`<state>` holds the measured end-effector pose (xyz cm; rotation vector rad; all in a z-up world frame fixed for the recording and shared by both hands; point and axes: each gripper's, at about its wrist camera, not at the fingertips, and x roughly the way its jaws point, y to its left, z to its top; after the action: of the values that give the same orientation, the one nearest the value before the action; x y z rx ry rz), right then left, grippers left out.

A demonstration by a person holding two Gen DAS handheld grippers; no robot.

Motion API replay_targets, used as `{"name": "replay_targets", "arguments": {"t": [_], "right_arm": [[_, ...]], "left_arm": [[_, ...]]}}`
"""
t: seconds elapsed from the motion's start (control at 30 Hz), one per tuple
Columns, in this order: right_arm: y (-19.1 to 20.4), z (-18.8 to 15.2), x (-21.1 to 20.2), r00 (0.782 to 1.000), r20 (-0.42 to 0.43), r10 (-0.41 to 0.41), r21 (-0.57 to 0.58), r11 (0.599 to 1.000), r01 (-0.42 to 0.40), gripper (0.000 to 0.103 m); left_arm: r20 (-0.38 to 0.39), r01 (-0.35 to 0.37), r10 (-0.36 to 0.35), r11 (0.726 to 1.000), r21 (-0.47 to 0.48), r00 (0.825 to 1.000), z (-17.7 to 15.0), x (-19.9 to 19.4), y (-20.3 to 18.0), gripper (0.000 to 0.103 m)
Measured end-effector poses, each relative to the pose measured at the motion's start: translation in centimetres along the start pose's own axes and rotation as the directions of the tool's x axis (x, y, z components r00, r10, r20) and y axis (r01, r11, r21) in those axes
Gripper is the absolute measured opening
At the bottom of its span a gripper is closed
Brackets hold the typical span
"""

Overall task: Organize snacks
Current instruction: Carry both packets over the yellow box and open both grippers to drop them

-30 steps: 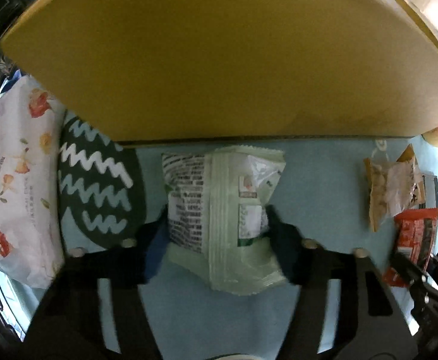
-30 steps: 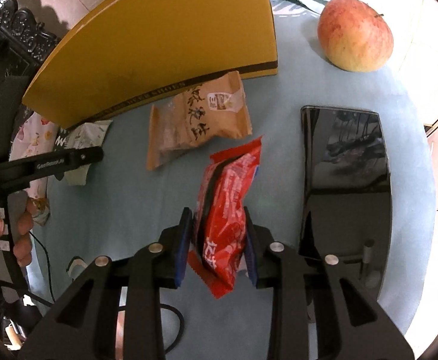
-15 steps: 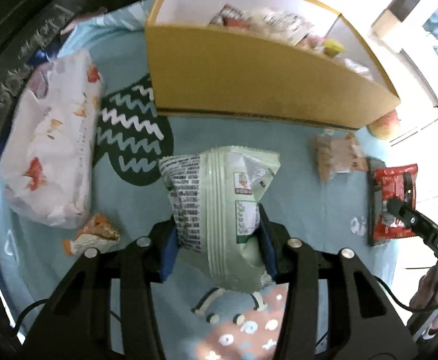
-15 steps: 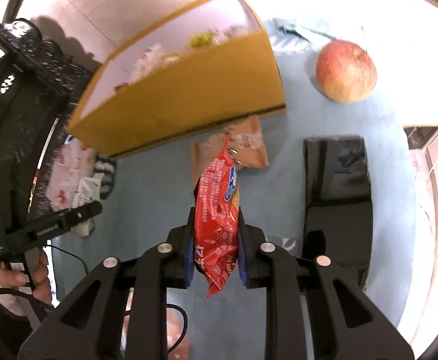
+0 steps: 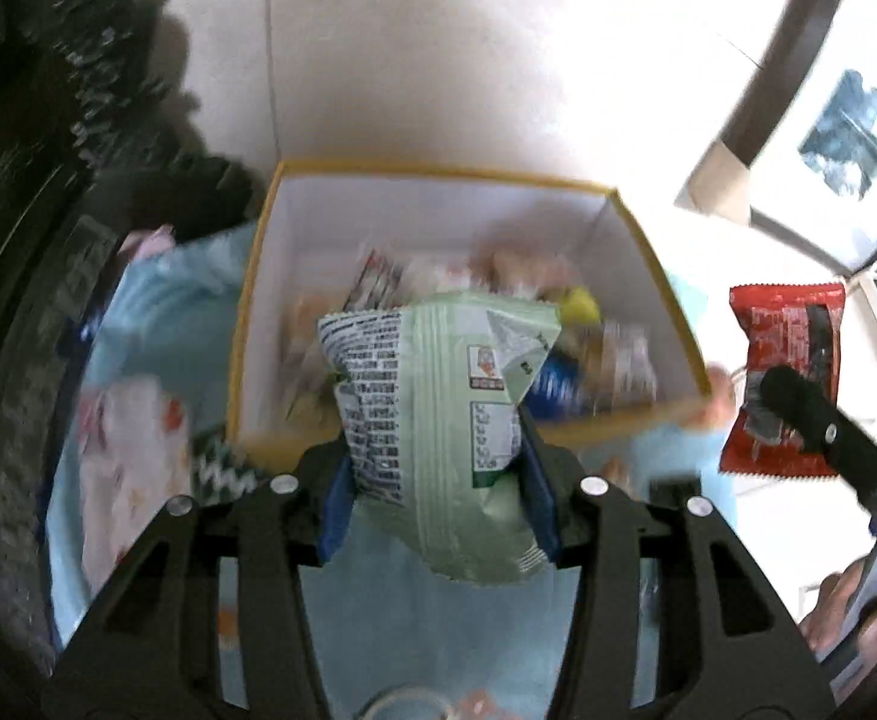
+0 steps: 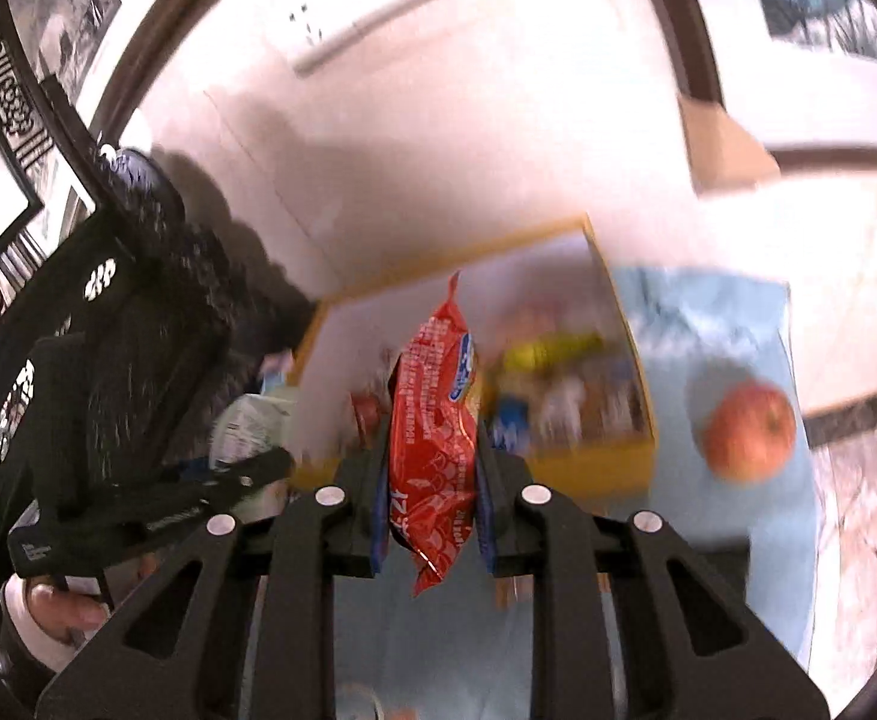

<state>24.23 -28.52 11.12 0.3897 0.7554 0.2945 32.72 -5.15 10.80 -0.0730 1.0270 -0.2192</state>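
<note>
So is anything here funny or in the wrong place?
One thing: an apple sits alone on the blue cloth beside the yellow box, the only fruit among packets. The left tongs grip a green packet and the right tongs a red packet. Nothing looks spilled or torn.

A home — framed pictures (image 6: pixel 60 6), wall sockets (image 6: pixel 366 0), patterned tablecloth (image 6: pixel 732 330).

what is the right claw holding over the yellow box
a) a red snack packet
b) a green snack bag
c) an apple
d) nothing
a: in the right wrist view the right claw pinches the red snack packet between its blue pads, above the yellow box.
</note>
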Motion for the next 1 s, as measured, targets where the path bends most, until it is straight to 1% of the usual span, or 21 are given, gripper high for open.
{"name": "replay_targets", "arguments": {"t": [0.03, 0.07, 0.1, 0.13, 0.17, 0.2, 0.23, 0.27, 0.3, 0.33, 0.43, 0.5, 0.6, 0.63, 0.7, 0.73, 0.8, 0.83, 0.87, 0.97, 1.0], "right_arm": [[-0.2, 0.6, 0.9, 1.000, 0.010, -0.008, 0.007, 1.000, 0.008, 0.023], [-0.5, 1.0, 2.0, 0.999, 0.029, -0.025, 0.007, 1.000, 0.024, 0.024], [-0.6, 1.4, 3.0, 0.998, 0.047, -0.051, 0.001, 0.999, 0.051, 0.027], [-0.7, 1.6, 4.0, 0.995, 0.045, -0.089, -0.006, 0.996, 0.089, 0.038], [-0.8, 1.6, 4.6, 0.989, 0.042, -0.143, -0.010, 0.990, 0.144, 0.055], [-0.7, 1.5, 4.7, 0.981, 0.056, -0.186, -0.016, 0.982, 0.187, 0.061], [-0.7, 1.2, 4.2, 0.977, 0.107, -0.186, -0.031, 0.981, 0.191, 0.064], [-0.7, 0.8, 3.8, 0.977, 0.144, -0.159, -0.043, 0.985, 0.167, 0.066], [-0.8, 0.6, 3.6, 0.979, 0.142, -0.147, -0.054, 0.986, 0.156, 0.066], [-1.1, 0.3, 3.7, 0.982, 0.123, -0.145, -0.050, 0.987, 0.152, 0.066], [-2.2, -0.1, 3.8, 0.990, 0.075, -0.120, 0.009, 0.993, 0.120, 0.066], [-2.7, -0.6, 3.5, 0.992, 0.056, -0.117, 0.034, 0.993, 0.115, 0.066], [-2.6, -1.5, 2.7, 0.991, 0.045, -0.126, 0.031, 0.992, 0.124, 0.066], [-2.7, -2.2, 2.3, 0.991, 0.039, -0.129, 0.022, 0.991, 0.128, 0.066], [-3.0, -3.4, 1.7, 0.991, 0.016, -0.136, 0.001, 0.991, 0.136, 0.071], [-3.3, -4.4, 1.8, 0.988, -0.012, -0.153, -0.020, 0.988, 0.153, 0.078], [-3.9, -6.1, 2.3, 0.981, -0.062, -0.186, -0.056, 0.982, 0.182, 0.079], [-4.4, -7.4, 3.1, 0.972, -0.110, -0.208, -0.076, 0.977, 0.200, 0.081], [-4.7, -8.0, 3.7, 0.965, -0.135, -0.225, -0.086, 0.973, 0.215, 0.084], [-5.4, -10.2, 6.2, 0.940, -0.207, -0.271, -0.118, 0.961, 0.251, 0.085], [-5.5, -10.5, 6.8, 0.936, -0.215, -0.278, -0.126, 0.958, 0.256, 0.085]], "left_arm": [[0.003, 0.001, -0.001, 1.000, -0.018, 1.000, 1.2, 1.0, -0.1, 0.051], [0.006, 0.010, -0.010, 0.999, -0.038, 1.000, 2.2, 2.1, -0.2, 0.059], [0.009, 0.014, -0.013, 0.998, -0.059, 1.000, 2.8, 2.9, -0.2, 0.079], [0.006, -0.007, 0.007, 0.995, -0.098, 1.000, 3.3, 3.7, 0.0, 0.090], [0.000, -0.045, 0.046, 0.989, -0.142, 0.999, 3.6, 4.1, 0.2, 0.098], [0.012, -0.047, 0.050, 0.981, -0.190, 0.999, 3.6, 4.1, 0.6, 0.098], [0.023, -0.017, 0.022, 0.979, -0.203, 1.000, 3.6, 4.0, 0.8, 0.098], [0.032, 0.011, -0.005, 0.979, -0.206, 0.999, 3.5, 3.9, 1.1, 0.098], [0.038, 0.014, -0.007, 0.979, -0.202, 0.999, 3.3, 3.8, 1.3, 0.098], [0.037, 0.008, 0.000, 0.980, -0.197, 0.999, 3.1, 3.8, 1.4, 0.098], [0.008, 0.011, -0.010, 0.982, -0.190, 1.000, 2.2, 4.0, 1.7, 0.098], [0.009, 0.006, -0.004, 0.983, -0.183, 1.000, 1.6, 3.6, 1.7, 0.098], [0.004, -0.009, 0.010, 0.988, -0.154, 1.000, 0.6, 2.9, 1.6, 0.098], [-0.003, -0.018, 0.018, 0.990, -0.140, 1.000, -0.1, 2.5, 1.7, 0.098], [-0.008, -0.034, 0.034, 0.992, -0.122, 0.999, -1.8, 1.9, 2.1, 0.098], [-0.012, -0.051, 0.050, 0.992, -0.116, 0.999, -2.9, 1.6, 2.4, 0.098], [-0.027, -0.086, 0.083, 0.990, -0.111, 0.996, -5.3, 1.1, 3.5, 0.098], [-0.036, -0.103, 0.099, 0.989, -0.106, 0.994, -6.4, 1.0, 4.0, 0.098], [-0.045, -0.125, 0.121, 0.987, -0.097, 0.992, -7.5, 0.8, 4.5, 0.098], [-0.085, -0.216, 0.210, 0.974, -0.064, 0.974, -11.3, 0.4, 6.4, 0.098], [-0.106, -0.236, 0.230, 0.970, -0.056, 0.967, -12.3, 0.4, 6.9, 0.098]]}}
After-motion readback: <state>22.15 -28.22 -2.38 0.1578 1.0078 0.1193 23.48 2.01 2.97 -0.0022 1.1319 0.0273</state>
